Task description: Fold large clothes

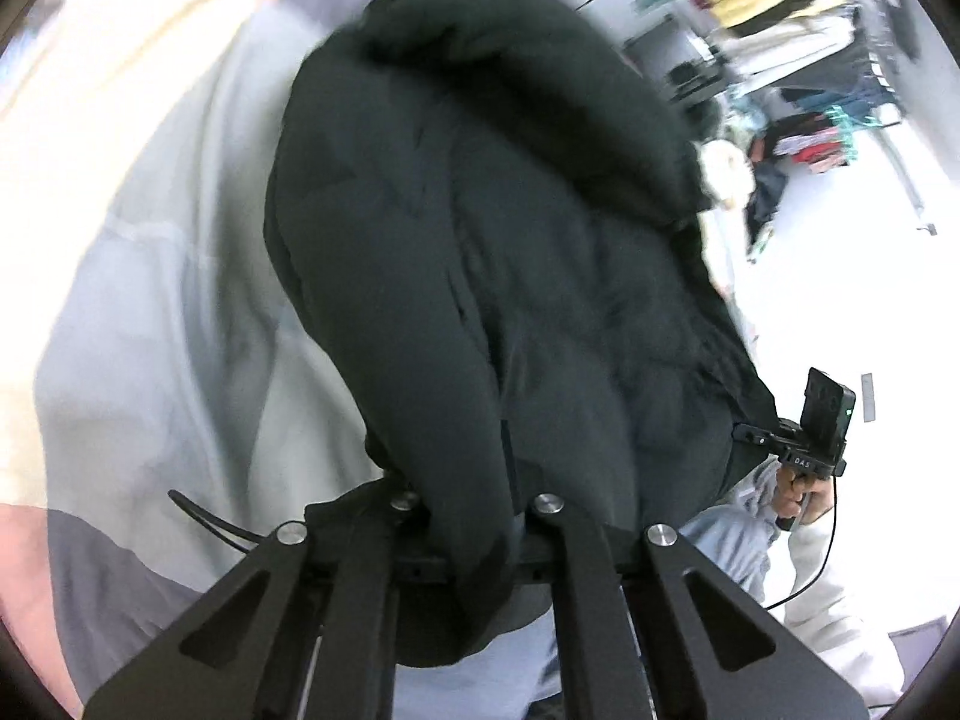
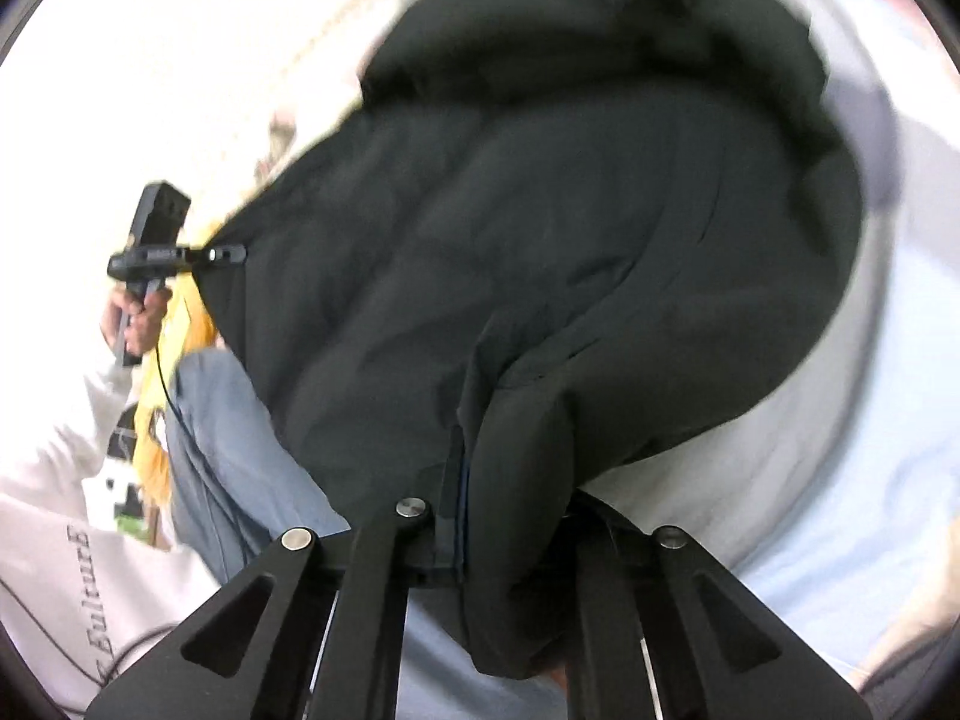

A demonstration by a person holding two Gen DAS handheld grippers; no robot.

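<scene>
From the left wrist camera, a big black padded jacket [image 1: 480, 252] fills the middle of the view. It looks thick and puffy, matte, with soft quilted bulges and a rounded roll of cloth, perhaps a hood or collar, at its far end. It hangs lifted over a pale bedcover [image 1: 156, 312] with grey and pink patches. The left gripper [image 1: 474, 546] is clenched on a fold of the jacket's near edge; the cloth bunches between its black arms and spills down over them. At the right edge, the right gripper [image 1: 750, 435] bites another part of the same edge, held by a hand [image 1: 801, 498] in a white sleeve [image 1: 840, 594]. Far off, blurred, stand racks of clothes [image 1: 792, 18].

From the right wrist camera, the same jacket [image 2: 570, 252] spreads wide and dark, creased in long soft ridges, its far end rounded and smeared by blur. The right gripper [image 2: 498, 534] is clamped on a thick fold of the hem, which drapes over the linkage. On the left, the left gripper [image 2: 231, 253] pinches the jacket's corner, gripped by a hand [image 2: 135, 315]. The person's white sweatshirt [image 2: 54, 540] with printed lettering and light blue jeans [image 2: 222, 450] show beneath. The pale bedcover [image 2: 840, 450] lies under the jacket on the right.
</scene>
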